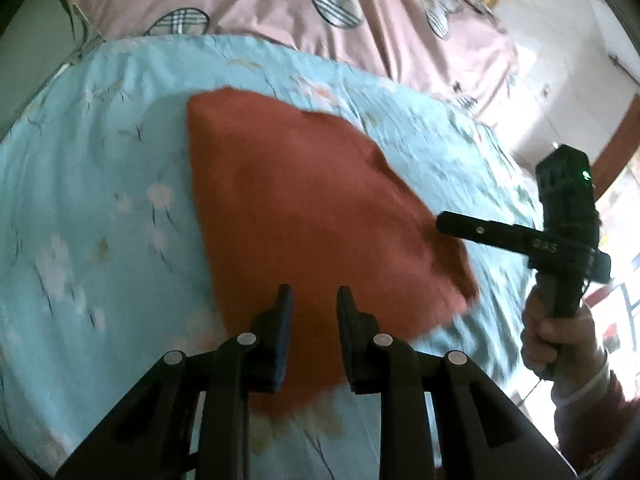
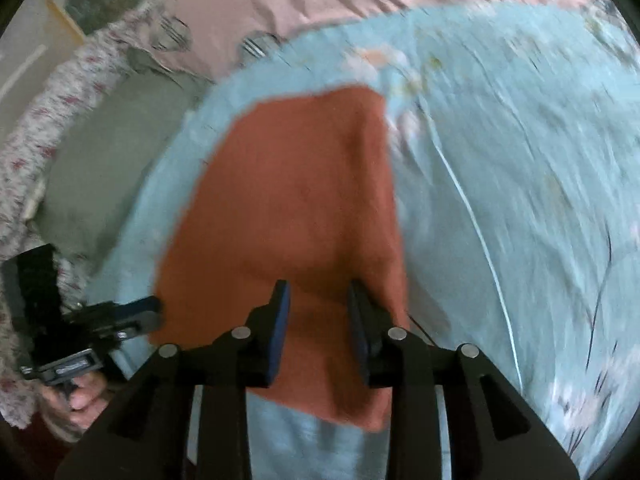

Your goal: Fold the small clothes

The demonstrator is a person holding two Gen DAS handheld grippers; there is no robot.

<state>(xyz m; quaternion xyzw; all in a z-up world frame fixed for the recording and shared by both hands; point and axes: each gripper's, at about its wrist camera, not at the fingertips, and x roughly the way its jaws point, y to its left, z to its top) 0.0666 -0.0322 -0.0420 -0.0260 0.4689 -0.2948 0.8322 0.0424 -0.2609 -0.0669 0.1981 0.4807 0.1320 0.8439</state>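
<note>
A rust-red cloth point(image 1: 304, 208) lies folded flat on the light blue flowered bedsheet point(image 1: 100, 200). My left gripper point(image 1: 314, 300) is open and empty, hovering over the cloth's near edge. My right gripper point(image 1: 442, 226) comes in from the right with its tip at the cloth's right edge. In the right wrist view the right gripper point(image 2: 318, 296) is open above the same cloth point(image 2: 304, 200), with nothing between its fingers. The left gripper point(image 2: 154, 310) shows at the cloth's left corner there. Both views are motion-blurred.
A pink quilt point(image 1: 320, 12) with plaid hearts and stars lies beyond the sheet. A grey-green pillow point(image 2: 108, 168) and a fuzzy speckled fabric point(image 2: 44, 120) lie off the sheet's left edge. A white thread point(image 2: 476, 216) runs across the sheet right of the cloth.
</note>
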